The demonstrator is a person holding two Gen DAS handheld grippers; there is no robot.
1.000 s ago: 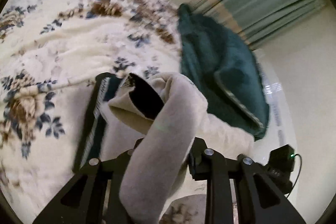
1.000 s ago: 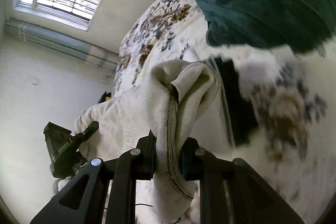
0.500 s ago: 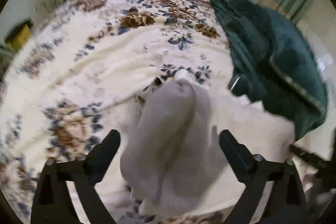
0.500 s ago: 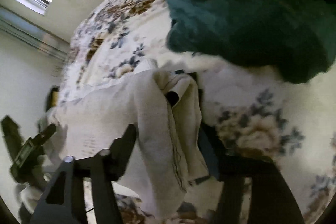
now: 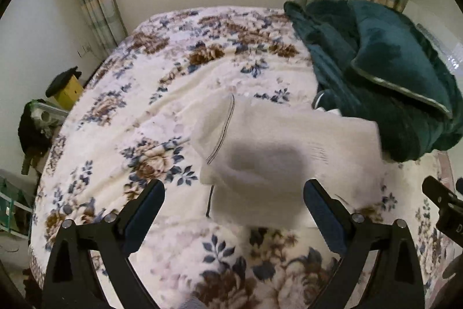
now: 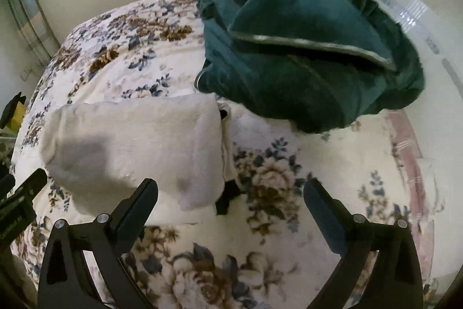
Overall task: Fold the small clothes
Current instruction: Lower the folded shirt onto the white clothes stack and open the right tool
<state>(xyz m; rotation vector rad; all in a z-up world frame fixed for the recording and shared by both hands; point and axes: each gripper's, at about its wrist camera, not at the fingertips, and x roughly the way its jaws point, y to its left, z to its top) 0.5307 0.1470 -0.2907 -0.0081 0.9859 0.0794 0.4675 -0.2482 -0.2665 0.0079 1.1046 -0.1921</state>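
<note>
Cream knit garment (image 5: 277,152), folded, lies on floral fleece blanket (image 5: 162,94) ahead of both tongs. Left gripper (image 5: 233,201) wide open, empty. Right gripper (image 6: 230,199) wide open, empty. Dark green blanket (image 6: 303,48) beyond garment, to the right.

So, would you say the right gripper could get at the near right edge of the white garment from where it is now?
Probably yes: the right gripper is open, and the white garment lies flat on the floral bedspread just ahead-left of it, with nothing lying between them.

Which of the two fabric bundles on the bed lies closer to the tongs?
The cream folded garment, lying just ahead of the open tongs. The dark green blanket sits heaped farther back, on the right.
</note>
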